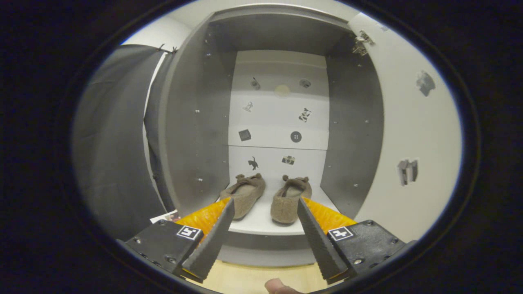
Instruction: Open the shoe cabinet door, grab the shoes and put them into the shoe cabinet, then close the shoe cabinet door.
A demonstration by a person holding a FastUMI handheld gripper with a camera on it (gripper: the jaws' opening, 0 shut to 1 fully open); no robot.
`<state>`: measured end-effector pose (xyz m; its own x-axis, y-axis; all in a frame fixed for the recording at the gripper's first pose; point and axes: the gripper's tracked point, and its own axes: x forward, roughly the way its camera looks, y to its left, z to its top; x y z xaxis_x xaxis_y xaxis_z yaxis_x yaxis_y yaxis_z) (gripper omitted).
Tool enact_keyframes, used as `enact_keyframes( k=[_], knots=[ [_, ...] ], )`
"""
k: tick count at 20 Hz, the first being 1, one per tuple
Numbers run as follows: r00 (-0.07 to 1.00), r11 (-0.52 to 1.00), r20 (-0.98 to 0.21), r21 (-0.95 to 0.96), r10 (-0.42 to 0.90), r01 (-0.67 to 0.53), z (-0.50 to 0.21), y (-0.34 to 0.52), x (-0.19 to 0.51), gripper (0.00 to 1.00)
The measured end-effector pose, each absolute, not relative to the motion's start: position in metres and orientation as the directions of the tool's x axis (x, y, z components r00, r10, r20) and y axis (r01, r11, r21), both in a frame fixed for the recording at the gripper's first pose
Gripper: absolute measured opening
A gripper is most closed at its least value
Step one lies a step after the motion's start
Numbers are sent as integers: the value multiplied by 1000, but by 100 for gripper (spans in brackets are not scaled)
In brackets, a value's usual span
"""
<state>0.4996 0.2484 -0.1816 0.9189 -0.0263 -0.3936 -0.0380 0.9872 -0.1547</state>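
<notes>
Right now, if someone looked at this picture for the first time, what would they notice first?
First, the pair of brown shoes side by side on the bottom shelf of the open shoe cabinet, just beyond the fingers. Next, the open gripper, holding nothing. Then the small stickers on the cabinet's white back wall, and the door swung open on the right.

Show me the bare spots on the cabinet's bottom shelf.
Bottom shelf: bare strip between left shoe and right shoe, widening toward the front edge; another patch between right shoe and right cabinet wall. Crowded where left shoe sits near the left wall. Open gripper holds nothing.
</notes>
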Motion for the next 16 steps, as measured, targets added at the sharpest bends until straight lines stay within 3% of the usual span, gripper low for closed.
enact_keyframes(
  k=[12,16],
  knots=[
    [940,988,-340,-141,13,-64,-152,220,273,99],
    [949,975,-291,-145,122,-170,-136,214,206,99]
  ],
)
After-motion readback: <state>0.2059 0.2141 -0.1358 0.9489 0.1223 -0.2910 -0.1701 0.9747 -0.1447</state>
